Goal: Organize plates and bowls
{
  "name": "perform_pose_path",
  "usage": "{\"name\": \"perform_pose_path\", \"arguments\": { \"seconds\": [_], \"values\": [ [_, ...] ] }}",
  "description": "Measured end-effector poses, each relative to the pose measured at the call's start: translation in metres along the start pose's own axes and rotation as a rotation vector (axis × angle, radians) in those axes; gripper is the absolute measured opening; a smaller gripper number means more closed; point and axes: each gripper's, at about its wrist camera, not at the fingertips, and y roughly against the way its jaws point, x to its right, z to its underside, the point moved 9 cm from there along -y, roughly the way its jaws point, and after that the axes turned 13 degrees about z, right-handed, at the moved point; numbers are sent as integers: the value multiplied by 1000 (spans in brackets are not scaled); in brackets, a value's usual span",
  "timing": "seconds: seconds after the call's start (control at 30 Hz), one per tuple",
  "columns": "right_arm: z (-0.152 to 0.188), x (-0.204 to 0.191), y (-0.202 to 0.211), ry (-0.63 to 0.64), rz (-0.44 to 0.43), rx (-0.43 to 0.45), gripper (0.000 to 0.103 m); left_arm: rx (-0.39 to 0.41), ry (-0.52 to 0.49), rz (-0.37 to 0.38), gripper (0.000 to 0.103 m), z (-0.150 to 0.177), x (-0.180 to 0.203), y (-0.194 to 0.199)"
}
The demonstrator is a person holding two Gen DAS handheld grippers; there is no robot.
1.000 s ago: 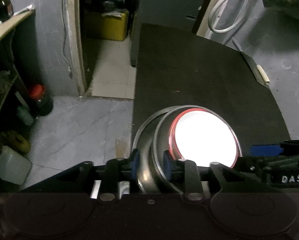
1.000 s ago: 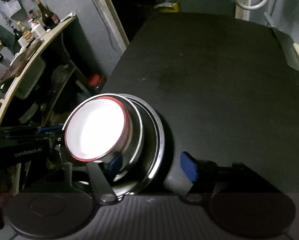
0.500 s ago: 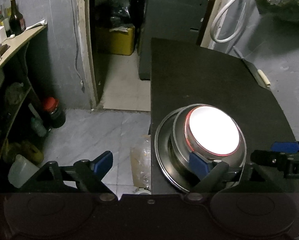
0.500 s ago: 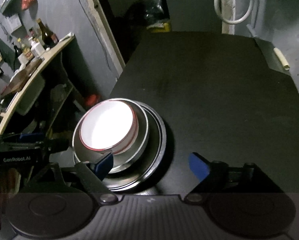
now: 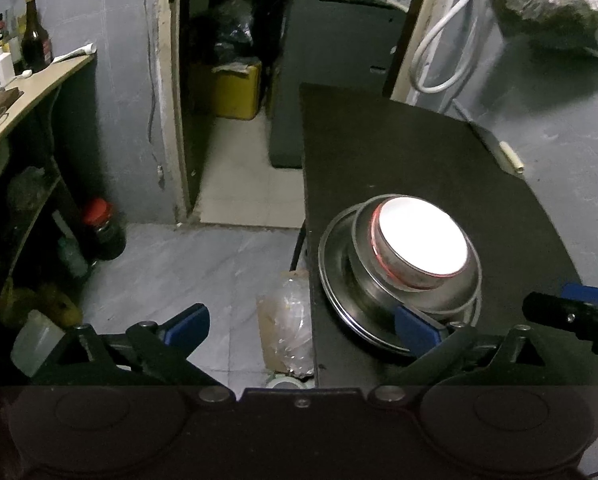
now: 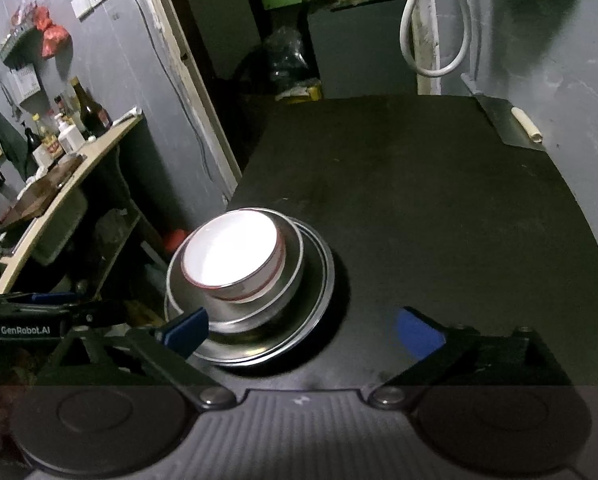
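Blue pads tip both my tongs, and both pairs are spreading wider with nothing pressed between them. My left tongs (image 5: pixel 301 330) straddle the near left corner of the black table (image 5: pixel 399 152): the left pad hangs over the grey floor, the right pad sits just at the near rim of the wide steel plate (image 5: pixel 335 280), in front of it. My right tongs (image 6: pixel 301 328) flank the same stack from the other side; the left pad overlaps the plate's near edge in that view, though I cannot tell if it touches, and the right pad hovers over bare table, apart. On the plate sits a round steel bowl (image 5: pixel 443 300), and nested in it a white bowl with a red rim (image 5: pixel 423 240), glaring under the light. "GenRobot.AI" is printed on my left tongs' body, seen from the right wrist. Further off, a dark bottle (image 6: pixel 91 114) stands on the pale shelf (image 6: pixel 99 148).
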Motion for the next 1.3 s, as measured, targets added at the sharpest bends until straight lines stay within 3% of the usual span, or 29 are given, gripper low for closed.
{"name": "perform_pose_path", "arguments": {
  "seconds": [0.43, 0.57, 0.9, 1.3],
  "values": [
    [25, 2, 32, -105, 124, 142, 103, 96, -103, 76, 102, 18, 13, 25],
    [43, 4, 36, -133, 177, 160, 103, 96, -124, 95, 102, 31, 11, 30],
    [66, 0, 46, -174, 187, 189, 103, 103, -167, 84, 102, 48, 8, 43],
    [92, 9, 57, -167, 230, 183, 103, 96, -181, 131, 102, 62, 17, 41]
  ]
}}
